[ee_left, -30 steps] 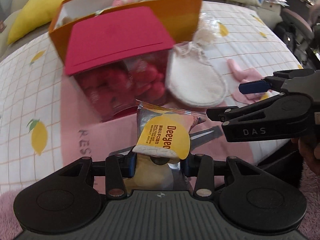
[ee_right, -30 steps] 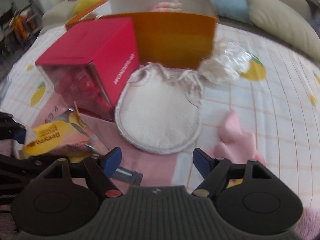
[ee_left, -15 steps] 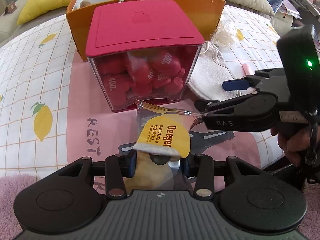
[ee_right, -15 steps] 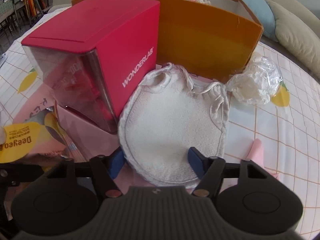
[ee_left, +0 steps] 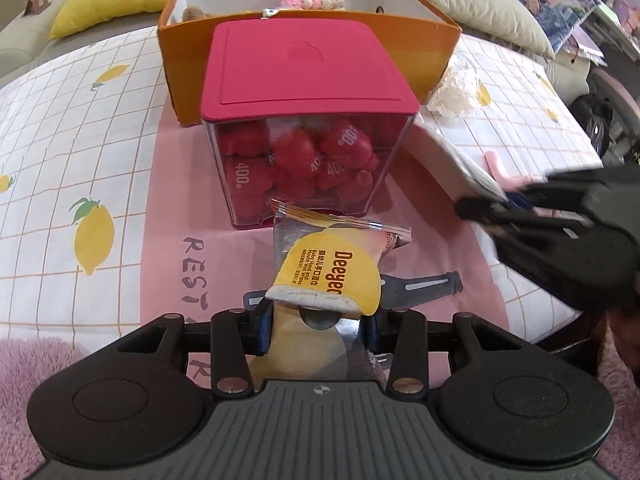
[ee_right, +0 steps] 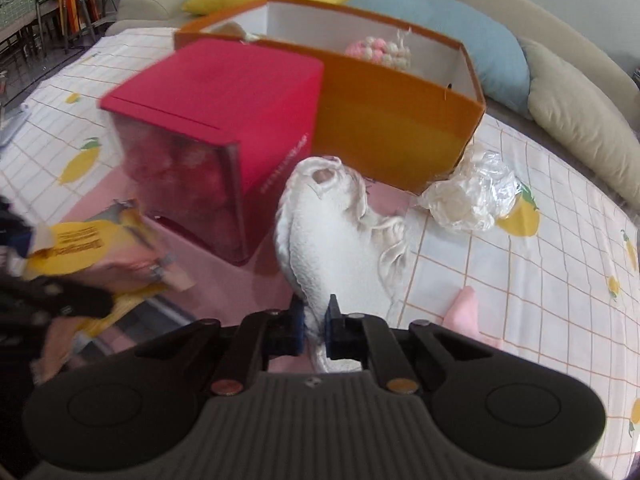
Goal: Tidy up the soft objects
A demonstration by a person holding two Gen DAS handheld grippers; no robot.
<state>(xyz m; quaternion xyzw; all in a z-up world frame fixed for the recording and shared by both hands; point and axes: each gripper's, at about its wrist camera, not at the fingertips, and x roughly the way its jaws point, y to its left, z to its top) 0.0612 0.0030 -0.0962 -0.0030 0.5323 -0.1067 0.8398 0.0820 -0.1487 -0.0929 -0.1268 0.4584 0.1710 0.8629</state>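
Note:
My left gripper (ee_left: 318, 322) is shut on a yellow and silver wet-wipes pack (ee_left: 332, 264), held above the pink mat in front of a red-lidded clear box (ee_left: 302, 120). My right gripper (ee_right: 314, 326) is shut on the edge of a white terry bib (ee_right: 332, 240), lifted so it hangs folded beside the red box (ee_right: 240, 120). The bib also shows in the left wrist view (ee_left: 452, 156), with the right gripper (ee_left: 504, 200) at the right. An open orange box (ee_right: 396, 120) behind holds a pink knitted item (ee_right: 376, 50). The wipes pack shows blurred at the left (ee_right: 92, 240).
A crumpled clear plastic bag (ee_right: 468, 196) lies right of the orange box. A pink soft item (ee_right: 466, 312) lies on the lemon-print cloth (ee_right: 560, 264) near my right gripper. Pillows (ee_right: 460, 28) line the back. A black flat piece (ee_left: 420, 284) lies under the wipes pack.
My right gripper has closed on the bib's edge and lifted it off the cloth. My left gripper still holds the wipes pack, with little movement.

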